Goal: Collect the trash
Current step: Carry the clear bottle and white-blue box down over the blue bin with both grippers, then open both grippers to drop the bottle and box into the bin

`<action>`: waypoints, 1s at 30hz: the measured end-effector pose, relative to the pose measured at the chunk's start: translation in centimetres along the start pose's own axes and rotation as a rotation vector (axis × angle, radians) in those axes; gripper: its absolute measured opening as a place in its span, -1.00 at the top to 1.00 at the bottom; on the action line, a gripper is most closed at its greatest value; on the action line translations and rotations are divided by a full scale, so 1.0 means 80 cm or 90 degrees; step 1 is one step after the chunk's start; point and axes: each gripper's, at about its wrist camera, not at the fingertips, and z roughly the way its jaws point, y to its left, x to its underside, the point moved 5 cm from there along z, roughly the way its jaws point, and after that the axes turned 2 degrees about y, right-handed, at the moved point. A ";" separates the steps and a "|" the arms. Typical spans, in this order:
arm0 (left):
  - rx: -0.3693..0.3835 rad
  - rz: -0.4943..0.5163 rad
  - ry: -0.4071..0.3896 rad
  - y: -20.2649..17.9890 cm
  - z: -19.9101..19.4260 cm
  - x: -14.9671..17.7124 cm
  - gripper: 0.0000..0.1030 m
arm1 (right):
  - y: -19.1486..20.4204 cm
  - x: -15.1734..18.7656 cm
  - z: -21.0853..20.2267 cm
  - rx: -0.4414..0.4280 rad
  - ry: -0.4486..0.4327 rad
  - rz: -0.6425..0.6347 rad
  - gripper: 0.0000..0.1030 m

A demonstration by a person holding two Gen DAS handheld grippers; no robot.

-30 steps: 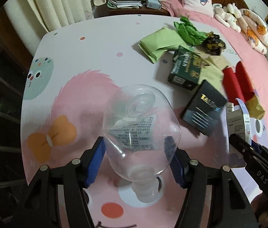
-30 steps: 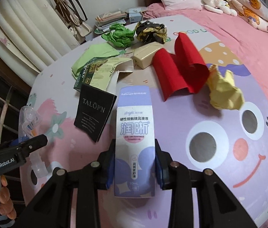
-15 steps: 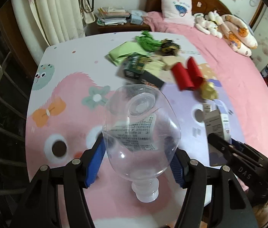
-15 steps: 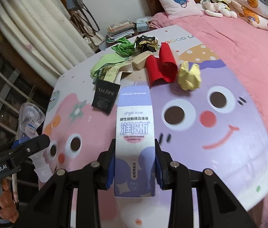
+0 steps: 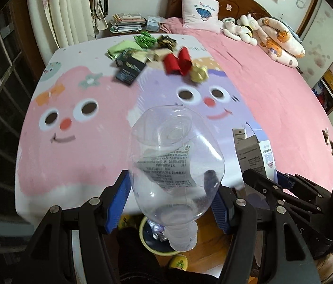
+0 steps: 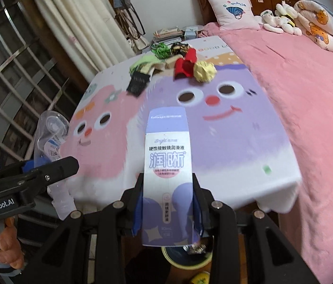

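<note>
While both loads are clamped, the step in hand is judged to be the carry to the bin and the drop. The left tool [image 5: 171,203] grips a clear plastic bottle [image 5: 174,163] across its body, cap end toward the camera and base pointing away; the blue pads press on both sides. The right tool [image 6: 166,210] grips a purple-and-white carton [image 6: 166,170] by its lower part, with the upper part standing free ahead of the jaws.

Directly below each tool, past the edge of the bed [image 5: 272,90], a round bin [image 5: 147,241] with a pale rim stands on the wooden floor. Crumpled foil is visible inside it in the right wrist view.

Procedure, as a recommendation:
1. Centre each load over the bin mouth before releasing. The bottle is wide and light, so it may bounce off the rim.
2. Release one tool at a time. The two tools sit just beside each other and could collide over the small opening.
3. Lower the carton end-first, since its long free end may catch the rim.

Remaining trash [image 5: 157,54] lies well ahead of both tools at the far end of the cartoon-printed mat [image 5: 76,127], including green, red and yellow crumpled paper and dark boxes.
</note>
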 end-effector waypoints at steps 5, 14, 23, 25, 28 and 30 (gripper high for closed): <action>-0.002 0.007 0.028 -0.032 -0.008 0.066 -0.21 | -0.021 0.057 -0.019 -0.003 0.028 -0.001 0.34; -0.019 0.035 0.112 -0.052 0.015 0.156 -0.21 | -0.037 0.158 -0.003 -0.017 0.106 0.042 0.34; -0.028 0.027 0.225 -0.037 0.120 0.241 -0.21 | -0.058 0.255 0.092 -0.009 0.208 0.101 0.34; -0.028 0.023 0.241 -0.029 0.150 0.256 -0.21 | -0.065 0.275 0.121 -0.003 0.225 0.110 0.34; -0.026 0.012 0.264 -0.012 0.201 0.278 -0.21 | -0.075 0.301 0.171 0.006 0.246 0.118 0.34; -0.022 0.004 0.275 -0.004 0.231 0.291 -0.21 | -0.081 0.316 0.203 0.016 0.259 0.123 0.34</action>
